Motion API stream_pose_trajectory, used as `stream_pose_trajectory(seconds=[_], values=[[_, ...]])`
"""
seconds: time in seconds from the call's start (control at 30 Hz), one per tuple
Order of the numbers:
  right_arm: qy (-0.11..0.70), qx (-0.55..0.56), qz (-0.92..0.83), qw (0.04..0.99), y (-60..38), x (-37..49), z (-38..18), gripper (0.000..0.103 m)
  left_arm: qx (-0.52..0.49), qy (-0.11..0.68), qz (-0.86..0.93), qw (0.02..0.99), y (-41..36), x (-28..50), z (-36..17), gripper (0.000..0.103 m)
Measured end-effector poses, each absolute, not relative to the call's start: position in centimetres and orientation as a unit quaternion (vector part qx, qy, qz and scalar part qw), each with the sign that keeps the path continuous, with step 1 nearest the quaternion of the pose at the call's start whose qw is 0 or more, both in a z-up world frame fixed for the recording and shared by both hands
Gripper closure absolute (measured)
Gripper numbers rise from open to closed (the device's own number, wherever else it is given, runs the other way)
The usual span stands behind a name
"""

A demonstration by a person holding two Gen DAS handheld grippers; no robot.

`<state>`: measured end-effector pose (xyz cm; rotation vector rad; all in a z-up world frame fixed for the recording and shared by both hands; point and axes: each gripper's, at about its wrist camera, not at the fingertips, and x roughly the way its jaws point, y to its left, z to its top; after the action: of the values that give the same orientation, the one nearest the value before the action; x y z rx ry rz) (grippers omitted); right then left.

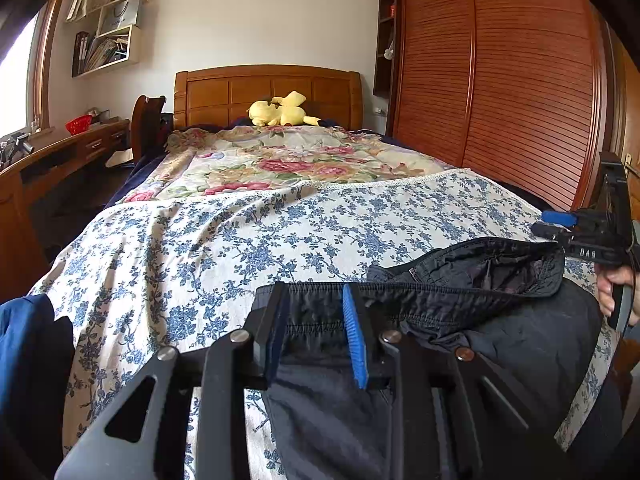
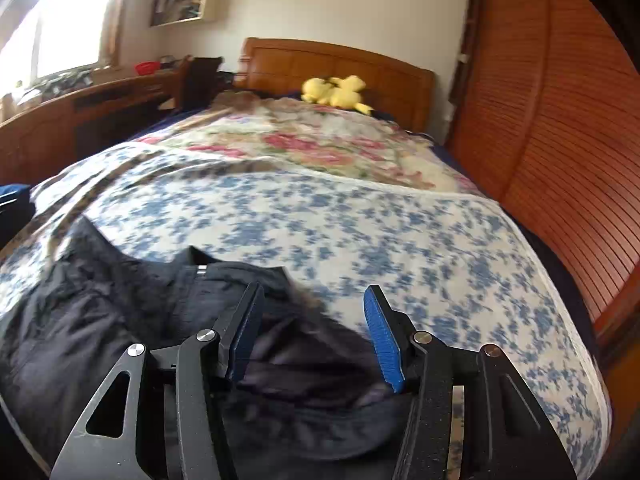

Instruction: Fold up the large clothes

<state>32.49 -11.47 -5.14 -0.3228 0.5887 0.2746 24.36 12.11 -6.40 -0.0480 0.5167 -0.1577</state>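
Black trousers [image 1: 500, 320] lie crumpled on the blue-flowered sheet [image 1: 240, 240] at the near end of the bed. Your left gripper [image 1: 316, 320] stands parted around the waistband, pads not pressing. Your right gripper [image 2: 312, 332] is released, jaws wide above the cloth.

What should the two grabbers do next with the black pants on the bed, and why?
Probably back both off and regrip lower for a fold. The pants lie on the bedspread, and the left gripper and right gripper both stand open over them, holding nothing.
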Motion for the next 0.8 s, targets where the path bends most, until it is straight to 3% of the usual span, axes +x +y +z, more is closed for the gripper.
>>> stream_pose_trajectory(seconds=[0.3,0.73,0.77,0.8], values=[[0.346,-0.192,0.231,0.889,-3.7,32.9,-9.2,0.049,-0.029,0.261,-0.079,0.962,13.0,24.0,-6.6,0.076],[0.432,-0.213,0.241,0.843,-2.2,35.6,-13.8,0.049,-0.037,0.265,-0.084,0.96,14.2,23.7,-7.0,0.075],[0.448,-0.212,0.248,0.833,-2.3,36.1,-14.4,0.05,-0.039,0.266,-0.087,0.959,14.2,23.7,-7.1,0.075],[0.462,-0.215,0.249,0.824,-2.4,36.7,-15.0,0.062,-0.039,0.267,-0.088,0.959,14.2,23.7,-7.1,0.075]])
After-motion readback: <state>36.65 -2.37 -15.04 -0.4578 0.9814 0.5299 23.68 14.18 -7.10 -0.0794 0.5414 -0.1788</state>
